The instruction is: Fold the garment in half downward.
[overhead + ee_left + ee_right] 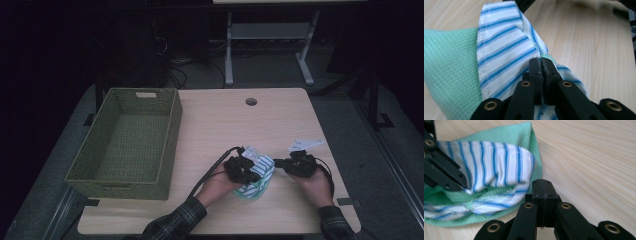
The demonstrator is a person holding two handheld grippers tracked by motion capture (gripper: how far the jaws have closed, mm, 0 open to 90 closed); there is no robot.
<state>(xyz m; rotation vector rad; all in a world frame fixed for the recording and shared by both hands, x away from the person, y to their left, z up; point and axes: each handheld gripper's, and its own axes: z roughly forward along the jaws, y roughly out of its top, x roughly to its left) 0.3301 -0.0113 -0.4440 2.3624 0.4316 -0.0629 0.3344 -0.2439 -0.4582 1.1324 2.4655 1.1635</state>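
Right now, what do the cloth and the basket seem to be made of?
The cloth looks like woven cotton: smooth white with blue stripes and a stitched hem, backed by green waffle-textured fabric. The basket looks like woven wicker or paper cord, matte olive green; which one is unclear.

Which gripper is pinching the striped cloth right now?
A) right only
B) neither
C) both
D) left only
D: in the left gripper view the left gripper has its jaws closed on a fold of the striped cloth, while the right gripper is shut with nothing between its jaws, beside the cloth.
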